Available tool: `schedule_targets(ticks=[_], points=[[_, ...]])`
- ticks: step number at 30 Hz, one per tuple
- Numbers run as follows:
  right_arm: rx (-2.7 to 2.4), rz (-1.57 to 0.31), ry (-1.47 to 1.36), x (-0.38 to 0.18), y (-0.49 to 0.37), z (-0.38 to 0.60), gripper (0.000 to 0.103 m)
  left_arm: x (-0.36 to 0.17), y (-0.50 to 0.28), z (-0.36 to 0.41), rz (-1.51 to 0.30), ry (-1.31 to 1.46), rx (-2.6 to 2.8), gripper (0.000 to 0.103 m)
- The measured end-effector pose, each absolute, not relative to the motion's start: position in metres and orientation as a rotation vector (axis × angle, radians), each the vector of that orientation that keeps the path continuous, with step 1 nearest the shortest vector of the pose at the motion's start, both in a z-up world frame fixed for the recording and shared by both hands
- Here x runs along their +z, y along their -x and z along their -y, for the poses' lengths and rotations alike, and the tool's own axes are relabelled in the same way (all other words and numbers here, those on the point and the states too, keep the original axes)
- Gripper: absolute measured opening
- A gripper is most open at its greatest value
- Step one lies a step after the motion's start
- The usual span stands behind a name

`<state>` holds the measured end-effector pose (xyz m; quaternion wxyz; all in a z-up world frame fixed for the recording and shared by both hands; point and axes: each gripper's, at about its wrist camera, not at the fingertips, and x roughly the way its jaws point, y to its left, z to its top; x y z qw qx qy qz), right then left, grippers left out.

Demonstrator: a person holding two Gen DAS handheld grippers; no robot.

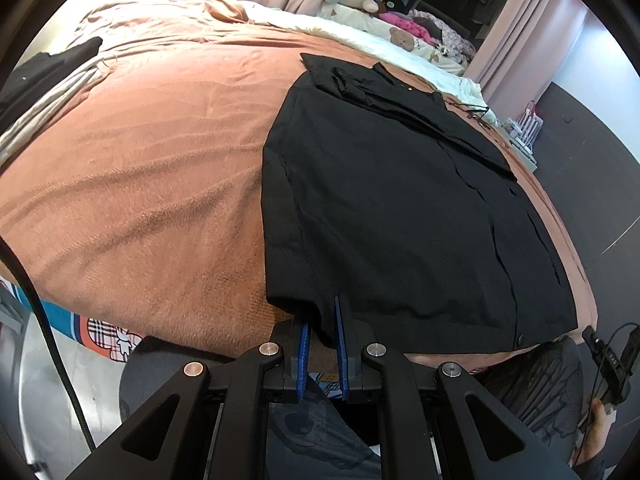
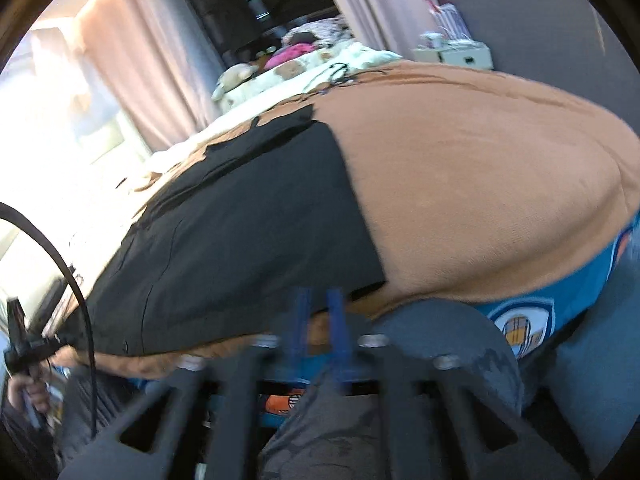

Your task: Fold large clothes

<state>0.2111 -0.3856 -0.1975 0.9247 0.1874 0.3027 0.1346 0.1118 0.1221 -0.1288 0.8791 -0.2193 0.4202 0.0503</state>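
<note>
A black buttoned garment (image 1: pixel 400 208) lies flat on a bed's orange blanket (image 1: pixel 140 160), its sleeve folded across the top. The near hem corner hangs over the bed's edge between the blue pads of my left gripper (image 1: pixel 322 314), which is shut on it. In the blurred right wrist view the same garment (image 2: pixel 240 240) covers the left part of the blanket (image 2: pixel 480 180). My right gripper (image 2: pixel 319 294) is at the hem's other near corner; a gap with blanket showing through separates its blue fingers (image 2: pixel 335 320), so it looks open, with the hem just at the tips.
Dark and pale clothes (image 1: pixel 44 76) are heaped at the blanket's far left. Plush toys and bedding (image 1: pixel 400 28) sit at the head of the bed. A blue patterned sheet (image 2: pixel 568 292) shows under the blanket's edge. A hand (image 1: pixel 600 424) holds the other gripper. The floor (image 1: pixel 592 152) is dark.
</note>
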Motion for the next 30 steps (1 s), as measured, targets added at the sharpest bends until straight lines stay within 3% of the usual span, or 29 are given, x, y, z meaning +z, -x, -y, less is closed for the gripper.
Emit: schedule_targets(ticks=[1, 2, 16, 30], points=[[0.294, -0.625, -0.388, -0.196, -0.213, 0.388, 0.097, -0.128, -0.111, -0.122, -0.874, 0.455, 0.104, 0.011], [0.303, -0.624, -0.395, -0.194, -0.214, 0.391, 0.103, -0.128, -0.112, -0.123, -0.874, 0.452, 0.103, 0.011], [0.462, -0.667, -0.811, -0.228, -0.241, 0.473, 0.103, -0.131, -0.104, -0.125, -0.881, 0.453, 0.119, 0.011], [0.448, -0.82, -0.848, -0.249, -0.307, 0.478, 0.103, -0.142, -0.117, -0.138, -0.91, 0.475, 0.144, 0.011]])
